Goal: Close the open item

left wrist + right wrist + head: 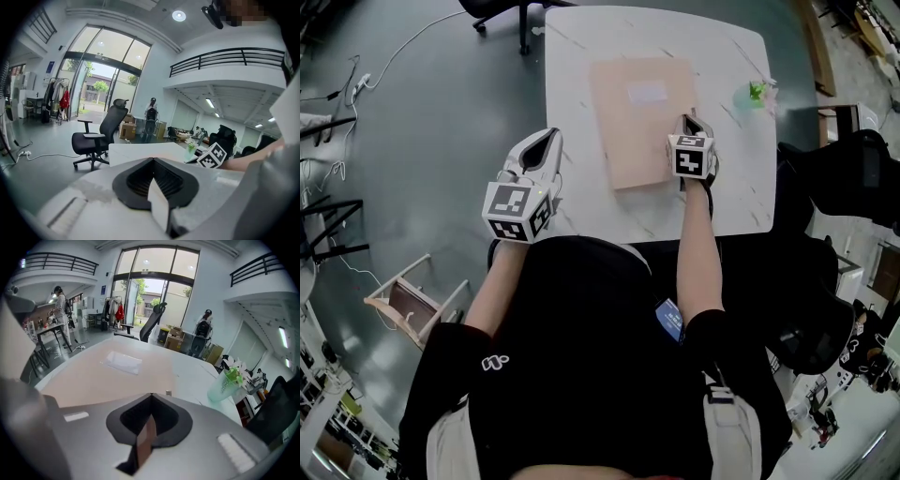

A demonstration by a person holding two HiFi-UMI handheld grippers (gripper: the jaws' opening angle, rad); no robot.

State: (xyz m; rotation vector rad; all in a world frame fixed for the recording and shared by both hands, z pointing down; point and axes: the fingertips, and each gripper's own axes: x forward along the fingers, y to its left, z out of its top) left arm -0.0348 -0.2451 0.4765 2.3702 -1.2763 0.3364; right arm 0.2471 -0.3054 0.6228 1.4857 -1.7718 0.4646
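A flat tan folder [642,117] with a white label [647,92] lies closed on the white marble table [741,178]. My right gripper [689,120] rests at the folder's right edge, jaws shut with nothing between them. In the right gripper view, the folder [108,376] spreads out ahead and to the left of the shut right gripper [151,394]. My left gripper [548,139] hovers at the table's left edge, away from the folder, shut and empty. The left gripper view shows its closed tip [152,160] and the table beyond.
A pale green vase with a plant [757,94] stands at the table's far right, also visible in the right gripper view [226,380]. A black office chair [502,11] stands beyond the table's far left corner. A small wooden stool [408,300] lies on the floor to my left.
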